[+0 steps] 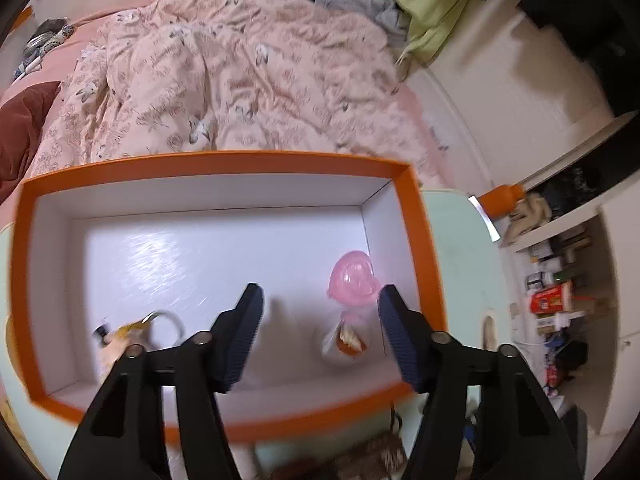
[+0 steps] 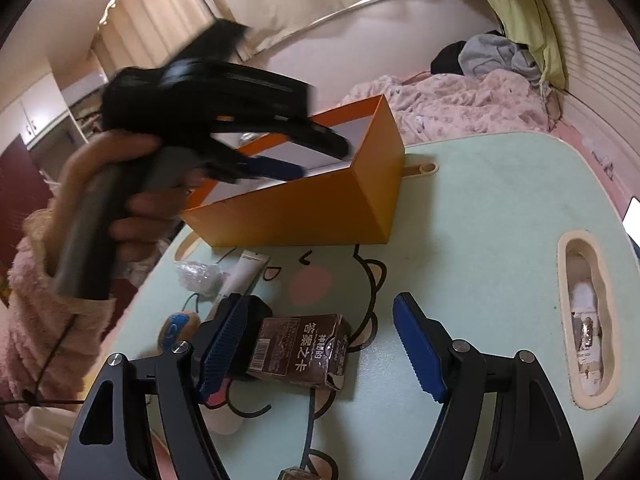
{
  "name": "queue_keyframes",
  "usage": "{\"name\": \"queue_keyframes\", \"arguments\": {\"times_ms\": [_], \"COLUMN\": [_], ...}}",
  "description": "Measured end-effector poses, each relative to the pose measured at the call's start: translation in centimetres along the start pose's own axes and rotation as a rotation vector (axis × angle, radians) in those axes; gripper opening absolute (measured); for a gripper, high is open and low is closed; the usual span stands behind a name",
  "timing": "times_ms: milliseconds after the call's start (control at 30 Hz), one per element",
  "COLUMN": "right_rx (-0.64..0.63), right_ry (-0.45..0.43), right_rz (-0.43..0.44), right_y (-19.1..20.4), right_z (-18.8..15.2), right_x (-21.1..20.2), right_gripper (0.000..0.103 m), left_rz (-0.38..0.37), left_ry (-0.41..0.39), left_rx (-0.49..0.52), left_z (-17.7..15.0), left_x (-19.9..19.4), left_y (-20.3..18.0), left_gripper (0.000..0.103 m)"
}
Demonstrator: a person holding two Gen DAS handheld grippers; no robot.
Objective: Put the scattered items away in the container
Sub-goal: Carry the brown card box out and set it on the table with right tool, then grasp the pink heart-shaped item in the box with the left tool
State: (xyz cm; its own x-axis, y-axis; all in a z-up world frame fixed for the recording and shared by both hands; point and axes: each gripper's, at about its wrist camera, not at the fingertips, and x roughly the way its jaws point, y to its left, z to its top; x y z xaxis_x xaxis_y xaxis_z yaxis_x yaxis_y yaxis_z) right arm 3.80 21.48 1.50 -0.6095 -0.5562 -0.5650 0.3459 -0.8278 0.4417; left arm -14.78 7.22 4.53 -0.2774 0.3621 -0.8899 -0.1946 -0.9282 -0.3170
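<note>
— over the orange box [image 1: 422, 236], what are the left tongs [image 1: 320, 320] doing?

— they hang above its white inside with the two fingers wide apart and nothing between them. under them lie a pink round lid-like thing [image 1: 353, 282], a small clear bag [image 1: 346, 342] with something orange in it, and at the left a blurred yellowish item [image 1: 128, 330] i can't identify.

— and the right tongs [image 2: 320, 354]?

— also spread apart, gripping nothing, low over the mint green worktop [image 2: 480, 240]. a brown card box [image 2: 302, 350] lies between the fingers, close to the left one. further off, near the orange box's outer wall, sit a white tube [image 2: 246, 274] and a crumpled clear wrapper [image 2: 198, 276], with a small tan and blue thing [image 2: 178, 328] beside the left finger.

— where does the box stand?

— on the worktop, in front of the bed [image 1: 240, 80].
</note>
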Motion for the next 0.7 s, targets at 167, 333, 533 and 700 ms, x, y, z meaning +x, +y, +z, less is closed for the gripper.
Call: {"name": "queue_keyframes", "arguments": {"times_ms": [167, 333, 533, 700], "right_rx": [0.048, 0.076, 0.054, 0.053], "right_ry": [-0.008, -0.019, -0.015, -0.017], "right_rz": [0.062, 0.079, 0.067, 0.067], "right_y": [-1.0, -1.6, -1.2, -1.2], "right_z": [0.6, 0.8, 0.8, 0.7], "right_x": [-0.3, -0.5, -0.3, -0.3], "right_gripper": [0.075, 0.075, 0.075, 0.075], "left_rz": [0.041, 0.083, 0.144, 0.184], "left_ry": [0.023, 0.021, 0.019, 0.001], "left_rx": [0.018, 0.025, 0.066, 0.091], "left_z": [-0.1, 0.1, 0.4, 0.5], "left_x": [2.0, 2.7, 2.7, 2.8], "left_y": [-1.2, -0.9, -0.7, -0.8], "left_gripper": [0.057, 0.056, 0.038, 0.037]}}
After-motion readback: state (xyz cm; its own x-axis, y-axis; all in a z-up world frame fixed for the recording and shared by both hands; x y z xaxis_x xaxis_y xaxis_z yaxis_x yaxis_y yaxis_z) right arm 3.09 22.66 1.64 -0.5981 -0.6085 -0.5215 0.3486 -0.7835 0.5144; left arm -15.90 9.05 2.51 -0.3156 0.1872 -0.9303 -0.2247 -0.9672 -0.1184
